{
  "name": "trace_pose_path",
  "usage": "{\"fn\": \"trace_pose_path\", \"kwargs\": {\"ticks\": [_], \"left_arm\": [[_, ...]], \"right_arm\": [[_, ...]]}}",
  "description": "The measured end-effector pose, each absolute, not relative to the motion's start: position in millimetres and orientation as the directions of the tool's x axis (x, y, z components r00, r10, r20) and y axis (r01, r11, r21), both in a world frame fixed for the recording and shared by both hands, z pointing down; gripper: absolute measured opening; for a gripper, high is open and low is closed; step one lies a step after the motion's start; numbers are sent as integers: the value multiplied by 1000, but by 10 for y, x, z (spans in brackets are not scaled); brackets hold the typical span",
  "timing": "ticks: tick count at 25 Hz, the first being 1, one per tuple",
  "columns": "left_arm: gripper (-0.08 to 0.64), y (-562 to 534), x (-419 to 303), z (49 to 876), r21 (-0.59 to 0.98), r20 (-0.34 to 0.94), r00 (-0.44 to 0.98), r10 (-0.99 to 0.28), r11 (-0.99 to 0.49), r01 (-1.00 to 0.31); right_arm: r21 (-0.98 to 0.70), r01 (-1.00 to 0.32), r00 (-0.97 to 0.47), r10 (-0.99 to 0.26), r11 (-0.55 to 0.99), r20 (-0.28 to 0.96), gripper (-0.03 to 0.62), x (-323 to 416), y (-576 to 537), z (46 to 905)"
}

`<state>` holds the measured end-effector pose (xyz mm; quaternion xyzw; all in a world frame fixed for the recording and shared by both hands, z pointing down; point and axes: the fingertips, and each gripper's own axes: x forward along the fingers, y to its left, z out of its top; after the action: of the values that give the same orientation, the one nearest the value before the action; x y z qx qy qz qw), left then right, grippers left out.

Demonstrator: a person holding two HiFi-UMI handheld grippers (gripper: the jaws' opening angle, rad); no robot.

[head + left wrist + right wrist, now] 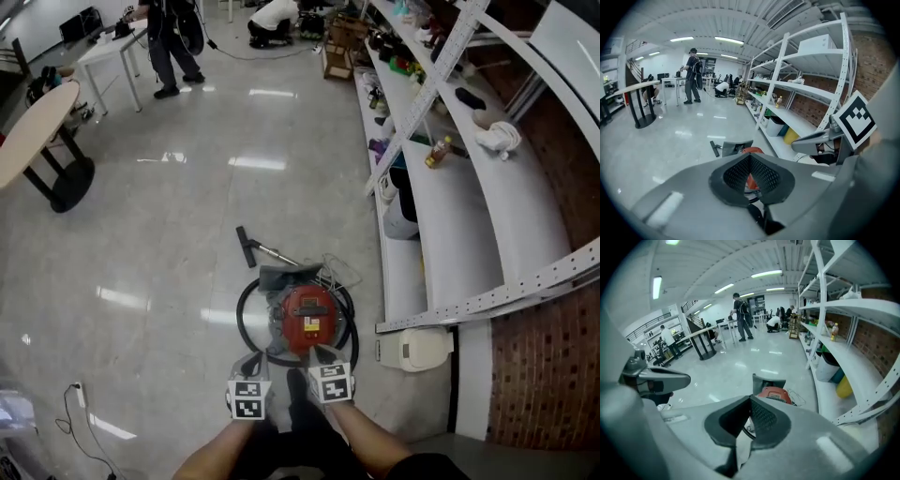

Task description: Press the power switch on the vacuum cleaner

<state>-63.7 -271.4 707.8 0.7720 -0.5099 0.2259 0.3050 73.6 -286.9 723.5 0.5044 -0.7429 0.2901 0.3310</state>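
A red canister vacuum cleaner (309, 317) sits on the glossy floor, its black hose (246, 323) looped round it. The floor nozzle (246, 247) lies just beyond. Both grippers hover just short of the vacuum, on my side of it and touching nothing. My left gripper (251, 362) is at its near left, and my right gripper (323, 352) is over its near edge. In the left gripper view the left gripper (750, 157) is shut and empty, with the vacuum (753, 151) showing past its tips. The right gripper (750, 399) is likewise shut and empty, the vacuum (774, 393) being just ahead.
A long white shelving rack (487, 234) runs along the right beside a brick wall. A white appliance (418, 349) lies on the floor at the rack's foot. A power strip with cable (79, 394) lies at the lower left. Tables and people stand far off.
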Motion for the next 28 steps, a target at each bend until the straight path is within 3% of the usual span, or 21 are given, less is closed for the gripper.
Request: {"fn": "trace_pose_path", "kwargs": {"ticks": [12, 28], "left_arm": [[15, -2124, -871, 6274, 242, 528, 472, -706, -407, -881], [15, -1733, -848, 5694, 262, 420, 519, -744, -448, -855]], "right_arm": [[-61, -948, -283, -742, 311, 608, -8, 357, -2284, 6057], [-28, -940, -302, -793, 339, 528, -8, 298, -1735, 5454]]}}
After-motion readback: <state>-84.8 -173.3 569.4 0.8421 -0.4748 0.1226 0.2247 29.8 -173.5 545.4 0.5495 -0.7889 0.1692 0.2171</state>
